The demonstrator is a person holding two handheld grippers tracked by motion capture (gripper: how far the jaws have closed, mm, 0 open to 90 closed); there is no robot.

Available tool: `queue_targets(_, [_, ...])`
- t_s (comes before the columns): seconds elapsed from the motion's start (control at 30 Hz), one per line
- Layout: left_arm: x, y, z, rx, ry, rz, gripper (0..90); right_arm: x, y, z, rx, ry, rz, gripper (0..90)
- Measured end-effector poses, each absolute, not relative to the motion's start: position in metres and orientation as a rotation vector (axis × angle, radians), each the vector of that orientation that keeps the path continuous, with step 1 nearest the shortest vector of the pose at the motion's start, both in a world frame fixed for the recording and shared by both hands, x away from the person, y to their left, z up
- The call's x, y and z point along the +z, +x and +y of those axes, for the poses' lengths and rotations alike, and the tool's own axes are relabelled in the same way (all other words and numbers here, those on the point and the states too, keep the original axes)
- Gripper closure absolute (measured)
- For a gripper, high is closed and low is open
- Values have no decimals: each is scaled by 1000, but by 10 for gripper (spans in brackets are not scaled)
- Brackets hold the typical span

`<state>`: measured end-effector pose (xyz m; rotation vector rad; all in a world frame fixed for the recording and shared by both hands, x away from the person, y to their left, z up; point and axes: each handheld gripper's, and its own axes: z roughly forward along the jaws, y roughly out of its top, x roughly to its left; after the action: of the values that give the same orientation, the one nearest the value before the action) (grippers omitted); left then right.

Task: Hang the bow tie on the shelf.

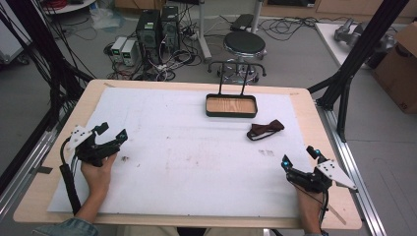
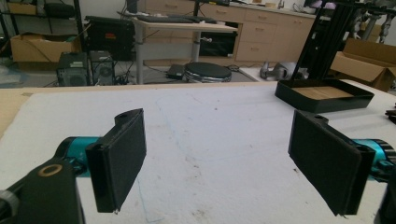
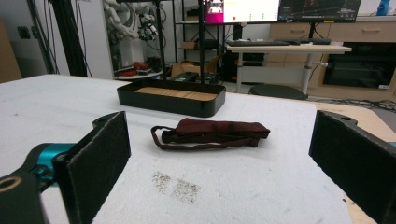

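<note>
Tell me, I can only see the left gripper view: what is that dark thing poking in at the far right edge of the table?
Observer: It is a dark red bow tie, lying flat on the white table cover in front of the black tray.
Operator: Is anything grabbing it?
Observer: No. The right gripper is near it with its jaws wide open, and the tie lies beyond them, untouched.
Operator: Is there something inside the tray?
Observer: From above, it shows a bare wooden bottom.
Operator: Where is my gripper?
Observer: The left gripper sits near the table's left side, open, far from the tie.
</note>
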<state>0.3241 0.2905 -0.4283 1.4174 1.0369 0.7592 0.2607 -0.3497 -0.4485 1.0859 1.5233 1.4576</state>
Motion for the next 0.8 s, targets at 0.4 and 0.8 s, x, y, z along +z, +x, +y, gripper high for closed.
queue_targets(0.4, [-429, 324, 290, 755, 1421, 1034, 194, -449, 261, -350, 1459, 1086, 1536, 44])
queue_targets(0.8, [-429, 324, 290, 736, 1419, 1032, 194, -448, 262, -349, 1461, 1082, 1539, 44])
